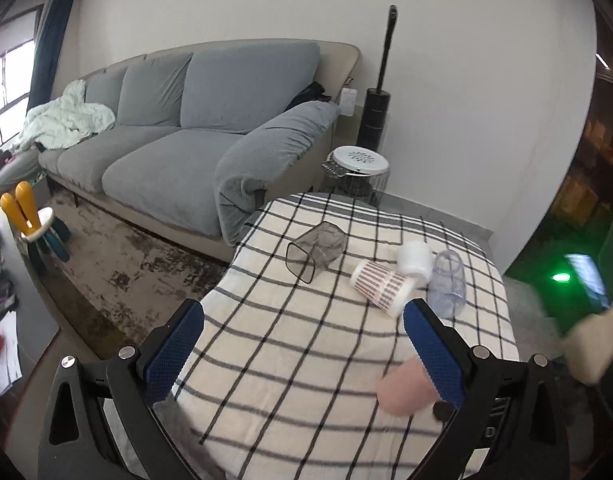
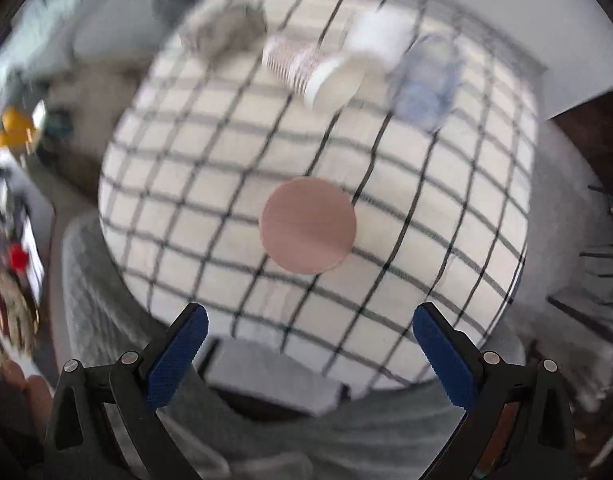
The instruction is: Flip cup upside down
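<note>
A pink cup point(image 2: 308, 225) stands on the checked tablecloth point(image 2: 226, 184) with its flat base up; in the left wrist view it point(image 1: 404, 386) sits partly behind my right finger. My right gripper point(image 2: 310, 322) is open and empty, above and nearer than the pink cup. My left gripper point(image 1: 304, 318) is open and empty over the table's near side. A striped paper cup point(image 1: 380, 289) lies on its side, as do a dark clear square cup point(image 1: 316, 250), a white cup point(image 1: 415, 260) and a clear bluish cup point(image 1: 447, 282). The right wrist view is blurred.
A grey sofa point(image 1: 194, 120) stands behind the table on the left. A wire side table with a white top point(image 1: 360, 162) and a black tower appliance point(image 1: 374, 120) stand by the wall. A yellow-eared stool point(image 1: 38, 224) is on the rug at left.
</note>
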{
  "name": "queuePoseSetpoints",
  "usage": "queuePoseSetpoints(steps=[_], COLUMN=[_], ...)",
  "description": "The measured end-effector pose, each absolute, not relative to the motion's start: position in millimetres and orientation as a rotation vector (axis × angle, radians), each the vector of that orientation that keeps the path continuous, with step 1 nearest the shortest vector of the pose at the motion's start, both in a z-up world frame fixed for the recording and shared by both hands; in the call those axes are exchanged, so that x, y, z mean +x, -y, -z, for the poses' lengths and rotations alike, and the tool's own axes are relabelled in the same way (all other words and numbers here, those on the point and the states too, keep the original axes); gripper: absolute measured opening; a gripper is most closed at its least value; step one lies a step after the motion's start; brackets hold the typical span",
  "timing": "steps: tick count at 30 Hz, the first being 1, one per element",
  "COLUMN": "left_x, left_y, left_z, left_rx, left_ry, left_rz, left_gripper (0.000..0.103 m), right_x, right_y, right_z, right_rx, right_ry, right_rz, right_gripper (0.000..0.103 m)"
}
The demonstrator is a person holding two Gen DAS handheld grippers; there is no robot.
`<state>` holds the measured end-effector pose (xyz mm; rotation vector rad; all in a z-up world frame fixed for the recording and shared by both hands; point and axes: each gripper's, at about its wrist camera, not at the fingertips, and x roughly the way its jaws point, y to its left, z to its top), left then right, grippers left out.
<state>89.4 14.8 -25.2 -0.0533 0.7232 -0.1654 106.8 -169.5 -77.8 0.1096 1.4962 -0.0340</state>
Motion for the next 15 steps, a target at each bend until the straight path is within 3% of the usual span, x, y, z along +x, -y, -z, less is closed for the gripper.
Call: queuePoseSetpoints(steps=[7, 15], left_x=[56, 23], left_y=[-11, -7], left_z=[26, 27], left_rx=[0.018, 0.078], left_ry=[-0.736, -0.716], left_rz=[0.22, 0.199], left_gripper=[0.103, 0.103], right_x=[38, -8], right_y=[163, 162], right_z=[37, 36], right_rx=[0.147, 0.112], right_ry=[-1.066, -0.875], right_rz=[0.186, 0.261], right_gripper=[0.103, 0.103])
